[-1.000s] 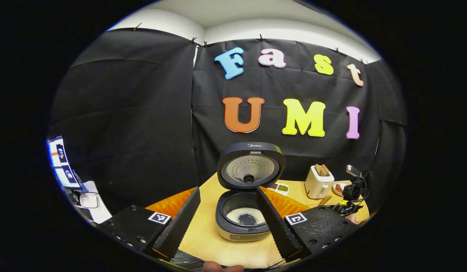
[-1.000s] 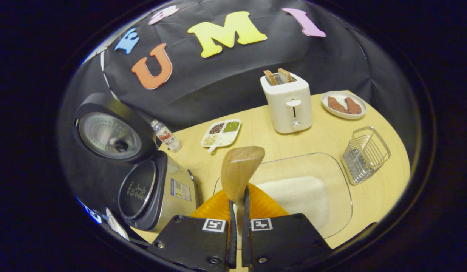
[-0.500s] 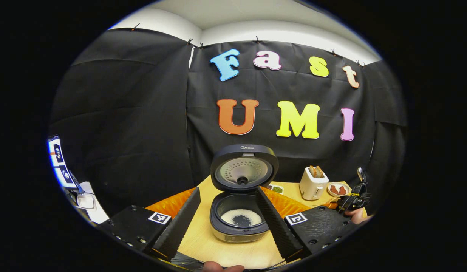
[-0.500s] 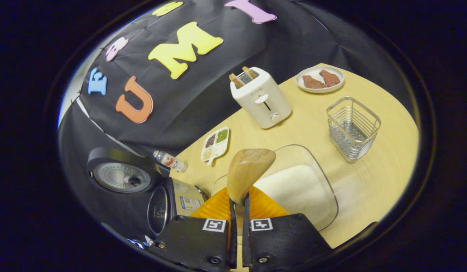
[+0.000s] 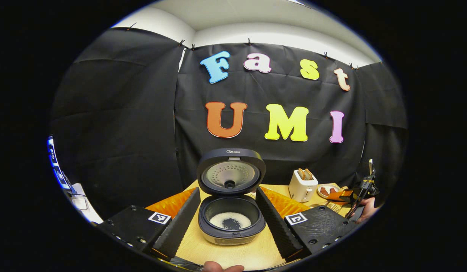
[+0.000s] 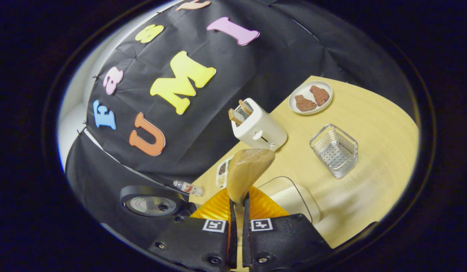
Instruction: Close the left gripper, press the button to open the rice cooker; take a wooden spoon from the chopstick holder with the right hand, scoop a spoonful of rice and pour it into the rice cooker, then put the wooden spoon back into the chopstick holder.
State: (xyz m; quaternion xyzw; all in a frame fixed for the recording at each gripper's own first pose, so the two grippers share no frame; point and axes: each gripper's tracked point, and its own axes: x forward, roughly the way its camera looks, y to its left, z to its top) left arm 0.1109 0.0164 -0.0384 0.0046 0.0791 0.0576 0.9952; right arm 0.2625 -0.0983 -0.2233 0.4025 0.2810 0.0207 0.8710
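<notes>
**One step left: the spoon is on its way back to the holder**

One second has turned the right claw's (image 6: 237,223) outlook right around. The open rice cooker (image 6: 150,204), which sat large at the left of the right gripper view, has shrunk to the lower edge, and the chopstick holder (image 6: 334,150), a wire basket on the counter (image 6: 377,124), has slid from the far right toward the middle. The tray of rice (image 6: 294,200) has dropped low behind the claw. Judging from that swing, the pouring is over and the return trip is underway.

The right claw is clamped on the handle of the wooden spoon (image 6: 248,170), whose bowl rises straight ahead of the fingers and looks bare of rice. The holder stands upright and well apart from the spoon, off to the right and beyond the toaster (image 6: 258,128), so the claw must travel that way and tip the spoon handle-down before letting go.

In the left gripper view, the left claw (image 5: 228,219) hangs with its fingers spread wide, gripping nothing, and the rice cooker (image 5: 230,200) lies between them, farther off, lid up, a ring of rice (image 5: 230,220) in its pot. It has drawn back and a little left.
</notes>
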